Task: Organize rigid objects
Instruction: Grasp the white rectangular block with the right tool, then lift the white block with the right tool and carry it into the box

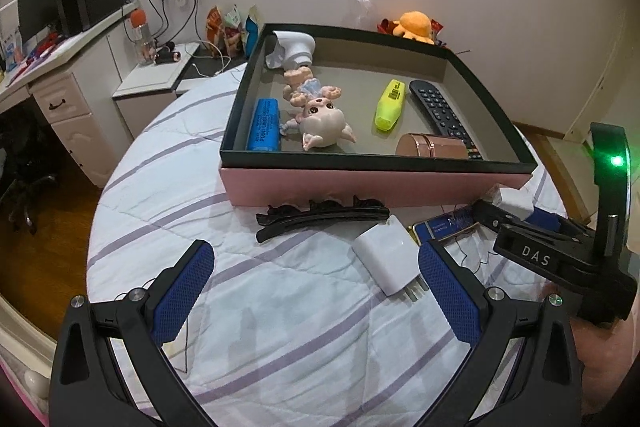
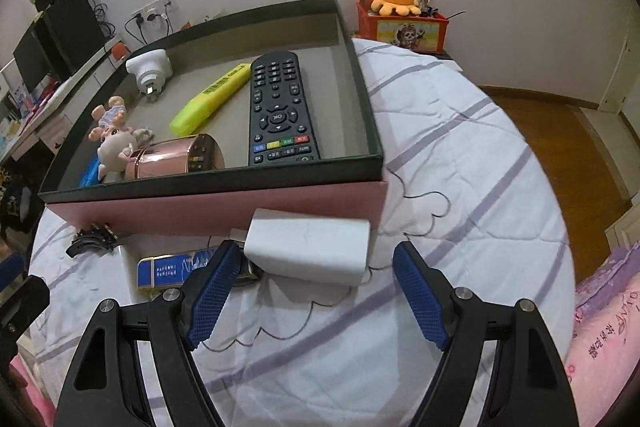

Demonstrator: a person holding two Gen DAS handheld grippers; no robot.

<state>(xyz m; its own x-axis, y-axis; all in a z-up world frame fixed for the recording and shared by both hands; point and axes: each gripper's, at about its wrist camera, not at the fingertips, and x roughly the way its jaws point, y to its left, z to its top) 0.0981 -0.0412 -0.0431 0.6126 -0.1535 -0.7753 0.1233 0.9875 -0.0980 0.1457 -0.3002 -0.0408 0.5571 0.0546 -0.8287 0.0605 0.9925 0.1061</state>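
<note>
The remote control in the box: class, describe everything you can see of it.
The remote control is a long black slab, plastic by its look, with rows of dark buttons, a round navigation pad and four coloured keys near its closer end. It lies flat, face up, inside the box beside the right wall, next to the yellow highlighter. No gripper touches it.

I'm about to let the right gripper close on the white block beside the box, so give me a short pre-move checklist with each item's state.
1. Right gripper open: ok.
2. White block between its fingers: not ok, it lies just ahead.
3. Blue and gold box clear of the left finger: not ok, it is crowded against it.
4. Free floor space in the box: ok.
5. Left gripper open, holding nothing: ok.
6. Block's weight: cannot tell.
</note>
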